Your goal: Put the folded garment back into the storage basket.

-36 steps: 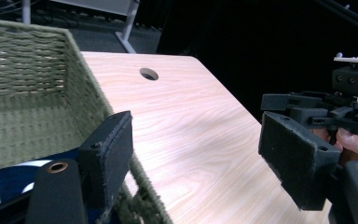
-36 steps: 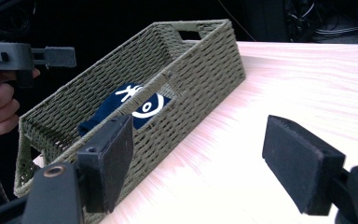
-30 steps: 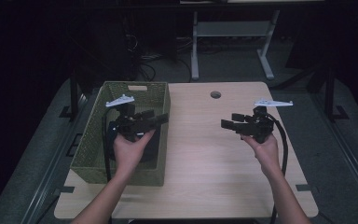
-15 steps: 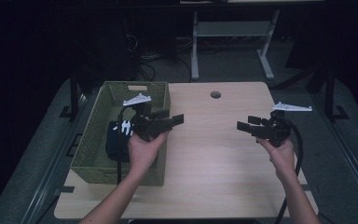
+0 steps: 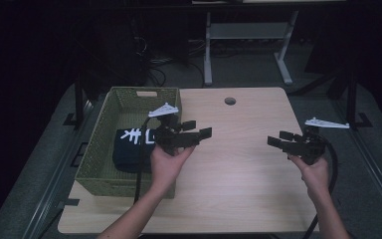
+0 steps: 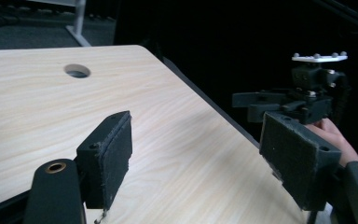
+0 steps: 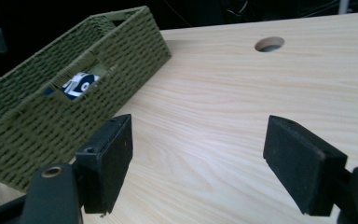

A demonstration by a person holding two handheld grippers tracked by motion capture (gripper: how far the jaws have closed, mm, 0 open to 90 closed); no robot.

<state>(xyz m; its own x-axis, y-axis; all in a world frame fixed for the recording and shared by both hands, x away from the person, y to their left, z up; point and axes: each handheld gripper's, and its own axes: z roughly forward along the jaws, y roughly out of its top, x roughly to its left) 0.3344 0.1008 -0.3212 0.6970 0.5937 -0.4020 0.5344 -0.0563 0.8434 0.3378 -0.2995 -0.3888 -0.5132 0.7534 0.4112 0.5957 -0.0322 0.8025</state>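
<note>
A: High view first: where are the two hands?

B: Both are above the pale wooden table [image 5: 238, 184]. The left gripper [image 5: 199, 134] sits just past the right wall of the green woven basket [image 5: 97, 164], pointing right. The right gripper [image 5: 277, 143] is near the table's right edge, pointing left, well apart from the other.

A: And their fingers?

B: Left gripper view shows its fingers [image 6: 107, 156] spread wide with nothing between them, just bare table. Right gripper view shows the same: fingers [image 7: 107, 158] spread, empty.

A: What is in the basket?

B: A dark blue folded cloth with white markings [image 5: 129, 147] lies on its floor, towards the near end. Through the basket's handle slot, the right gripper view catches a bit of it [image 7: 77, 85].
</note>
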